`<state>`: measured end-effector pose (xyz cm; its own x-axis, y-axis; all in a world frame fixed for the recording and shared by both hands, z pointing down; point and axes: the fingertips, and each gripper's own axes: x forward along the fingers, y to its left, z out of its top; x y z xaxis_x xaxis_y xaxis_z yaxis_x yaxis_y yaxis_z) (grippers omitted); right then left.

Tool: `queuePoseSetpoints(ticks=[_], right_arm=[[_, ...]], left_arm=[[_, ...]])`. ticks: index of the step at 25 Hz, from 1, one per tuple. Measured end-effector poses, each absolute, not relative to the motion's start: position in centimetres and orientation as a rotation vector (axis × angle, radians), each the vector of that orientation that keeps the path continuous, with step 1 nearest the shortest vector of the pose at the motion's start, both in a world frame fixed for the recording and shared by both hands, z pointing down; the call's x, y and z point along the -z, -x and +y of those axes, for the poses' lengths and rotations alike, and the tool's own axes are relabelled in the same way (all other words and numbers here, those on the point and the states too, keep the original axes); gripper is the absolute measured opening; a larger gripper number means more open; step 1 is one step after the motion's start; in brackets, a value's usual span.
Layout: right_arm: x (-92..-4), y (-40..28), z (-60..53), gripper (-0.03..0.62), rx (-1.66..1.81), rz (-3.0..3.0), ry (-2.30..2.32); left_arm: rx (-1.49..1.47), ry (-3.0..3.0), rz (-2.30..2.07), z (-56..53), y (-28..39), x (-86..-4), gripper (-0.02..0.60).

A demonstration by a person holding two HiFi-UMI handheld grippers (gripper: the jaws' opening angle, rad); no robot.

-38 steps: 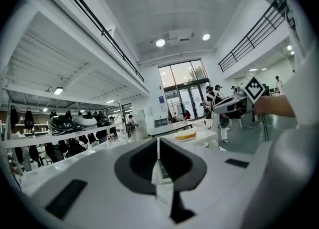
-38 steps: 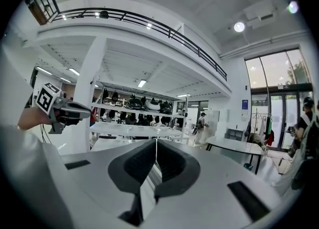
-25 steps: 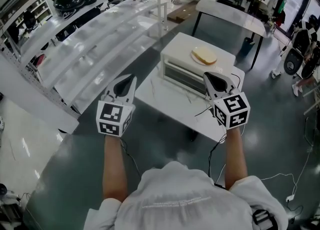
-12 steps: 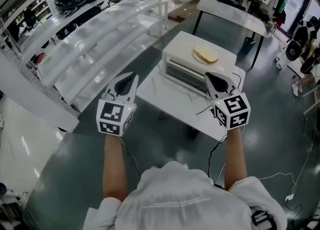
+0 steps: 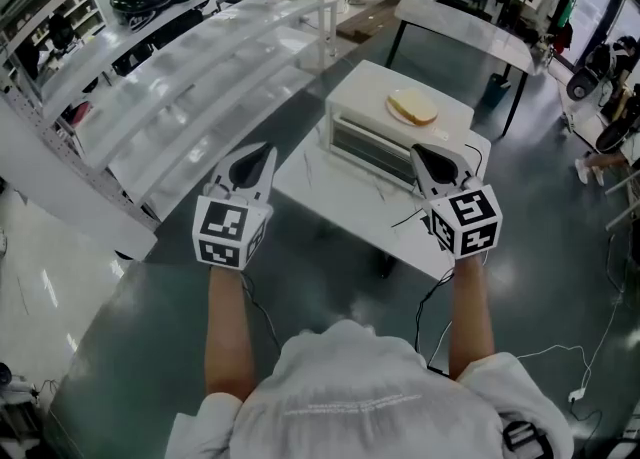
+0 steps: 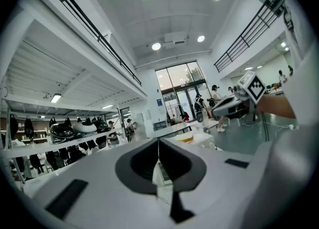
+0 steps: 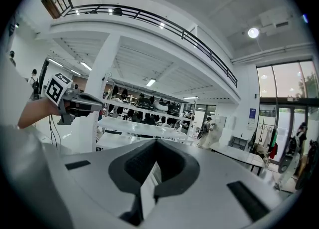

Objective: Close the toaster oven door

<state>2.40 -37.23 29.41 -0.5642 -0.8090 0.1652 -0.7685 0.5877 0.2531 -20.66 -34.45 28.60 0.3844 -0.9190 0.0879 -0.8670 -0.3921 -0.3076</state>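
The left gripper [image 5: 262,155] has its jaws pressed together, only a thin seam showing between the dark pads in the left gripper view, with nothing caught in it. The right gripper [image 5: 418,151] is the same: jaws together and empty in the right gripper view. Both are held up in the air at about the same height, well apart from each other, their tips pointing forward and away from the person.

The left gripper hangs over the grey floor [image 5: 150,327], just off the left side of the white table [image 5: 330,192]. The right gripper hangs above the table's near right part, close to the front right corner of the toaster oven [image 5: 385,127] but not touching it.

The toaster oven is white and stands at the far end of that table. In the head view its door [image 5: 368,152] looks upright and flush against the front. A slice of bread [image 5: 412,107] lies on top of the oven. Long white shelves [image 5: 190,97] run along the left of the scene
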Motion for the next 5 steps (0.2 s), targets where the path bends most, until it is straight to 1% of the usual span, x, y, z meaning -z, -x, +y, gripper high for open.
queuePoseSetpoints(ticks=[5], right_arm=[[-29.22,-2.48,-37.25,0.015,0.218,-2.556,-1.296]], left_arm=[[0.361,2.439,1.589,-34.49,20.46,-28.41,0.020]])
